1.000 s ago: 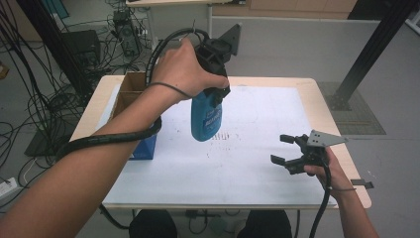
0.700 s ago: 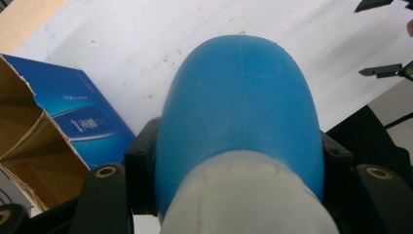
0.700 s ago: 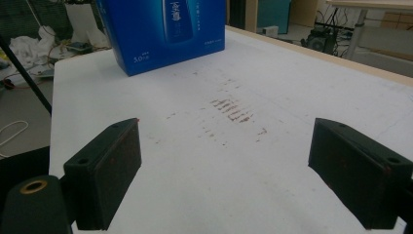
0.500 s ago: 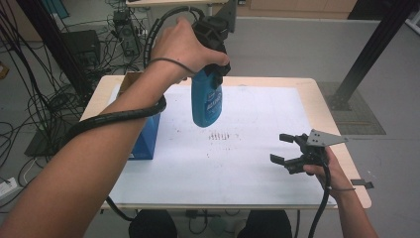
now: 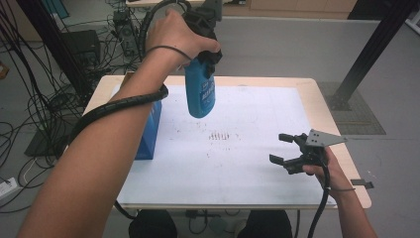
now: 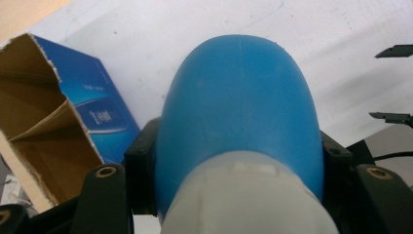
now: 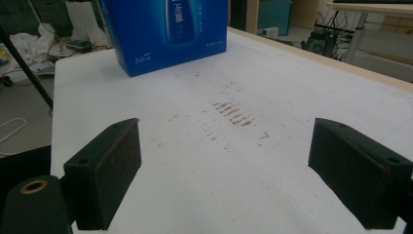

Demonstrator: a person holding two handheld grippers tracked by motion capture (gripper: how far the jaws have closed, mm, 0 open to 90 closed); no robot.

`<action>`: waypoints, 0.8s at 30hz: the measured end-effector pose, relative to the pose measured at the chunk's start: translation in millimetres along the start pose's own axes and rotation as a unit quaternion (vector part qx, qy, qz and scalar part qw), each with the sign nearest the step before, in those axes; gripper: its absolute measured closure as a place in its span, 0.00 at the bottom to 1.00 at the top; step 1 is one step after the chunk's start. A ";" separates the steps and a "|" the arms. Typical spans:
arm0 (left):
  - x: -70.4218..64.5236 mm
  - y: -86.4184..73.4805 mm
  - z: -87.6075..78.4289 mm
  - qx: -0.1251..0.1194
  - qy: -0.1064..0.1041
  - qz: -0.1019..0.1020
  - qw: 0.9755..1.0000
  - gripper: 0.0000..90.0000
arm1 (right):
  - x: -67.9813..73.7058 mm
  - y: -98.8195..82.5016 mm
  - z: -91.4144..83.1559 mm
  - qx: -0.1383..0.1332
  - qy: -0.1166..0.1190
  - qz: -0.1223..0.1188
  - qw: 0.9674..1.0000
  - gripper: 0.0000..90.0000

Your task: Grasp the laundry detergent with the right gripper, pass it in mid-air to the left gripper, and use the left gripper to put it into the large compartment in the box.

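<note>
My left gripper (image 5: 204, 55) is raised high over the back of the table and is shut on a blue plastic bottle (image 5: 200, 94), which hangs below it with its base down. In the left gripper view the bottle (image 6: 238, 112) bulges between the black jaws, its pale neck nearest the camera, and the left gripper (image 6: 238, 170) clamps its shoulders. My right gripper (image 5: 283, 148) rests low near the table's front right, open, with nothing between its pads (image 7: 109, 170). The right gripper (image 7: 224, 180) faces along the white sheet.
A blue carton (image 5: 148, 130) with its top torn open stands at the table's left side; its brown inside (image 6: 44, 146) lies below the bottle. The white sheet (image 5: 247, 168) covering the table carries small brown stains (image 7: 234, 114) near the middle. Cables and a dark post surround the table.
The left hand has lifted the blue bottle higher and farther toward the back of the table. The right gripper has stayed where it was, still open.
</note>
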State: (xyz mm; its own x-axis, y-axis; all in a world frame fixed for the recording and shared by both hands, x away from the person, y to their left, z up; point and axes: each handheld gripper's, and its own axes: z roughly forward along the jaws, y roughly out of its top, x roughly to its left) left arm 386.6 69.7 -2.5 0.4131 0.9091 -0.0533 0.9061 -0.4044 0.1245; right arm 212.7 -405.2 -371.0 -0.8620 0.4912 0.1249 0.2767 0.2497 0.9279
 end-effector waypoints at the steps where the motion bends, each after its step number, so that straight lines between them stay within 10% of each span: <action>1: 2.2 -0.4 -1.1 -0.002 0.002 -0.006 1.000 0.42 | 0.3 0.2 0.1 0.001 0.000 -0.001 1.000 0.13; 24: 72.5 -15.5 -19.8 0.007 0.046 -0.123 0.991 0.42 | 7.8 0.3 6.4 -0.004 -0.018 -0.004 1.000 0.08</action>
State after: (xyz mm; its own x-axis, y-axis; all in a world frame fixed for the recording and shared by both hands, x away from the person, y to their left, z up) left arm 400.7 143.9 11.3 0.1696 0.9855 0.0110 0.9799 -0.1698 0.1048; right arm 208.8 -396.0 -371.9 -0.8479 0.5196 0.1056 0.2673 0.2469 0.9315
